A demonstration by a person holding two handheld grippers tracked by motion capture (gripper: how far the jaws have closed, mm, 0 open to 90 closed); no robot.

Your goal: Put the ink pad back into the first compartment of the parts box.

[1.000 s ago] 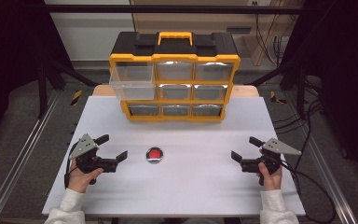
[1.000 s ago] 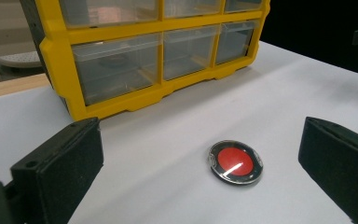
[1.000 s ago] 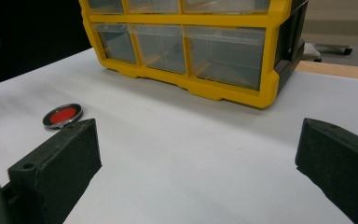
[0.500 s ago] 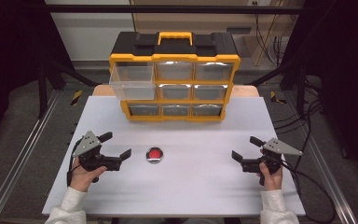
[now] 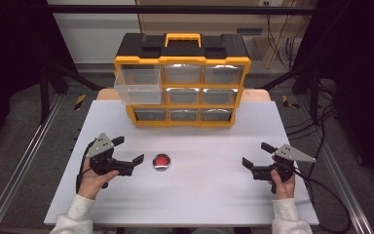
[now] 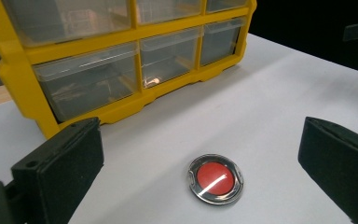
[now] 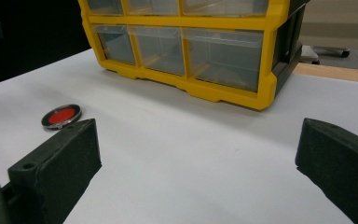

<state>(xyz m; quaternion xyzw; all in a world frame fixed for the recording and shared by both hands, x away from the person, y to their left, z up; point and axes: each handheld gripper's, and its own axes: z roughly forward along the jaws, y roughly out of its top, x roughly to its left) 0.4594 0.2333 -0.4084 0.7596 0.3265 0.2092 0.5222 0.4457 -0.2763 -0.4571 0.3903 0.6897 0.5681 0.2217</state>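
A small round tin with a red lid and metal rim (image 5: 161, 161) lies flat on the white table (image 5: 190, 195), left of centre. My left gripper (image 5: 128, 152) is open just left of the tin, its jaws wide apart. In the left gripper view the tin (image 6: 215, 179) lies ahead between the two jaws, untouched. My right gripper (image 5: 255, 155) is open near the table's right edge, nothing between its jaws. In the right gripper view the tin (image 7: 61, 115) shows far off to the left.
A yellow and black drawer cabinet (image 5: 182, 80) with clear drawers stands at the back of the table. Its top left drawer (image 5: 137, 86) is pulled out and looks empty. Cables trail off the right side (image 5: 331, 195).
My left gripper has moved right, toward the tin, and now faces it. The right gripper has stayed in place.
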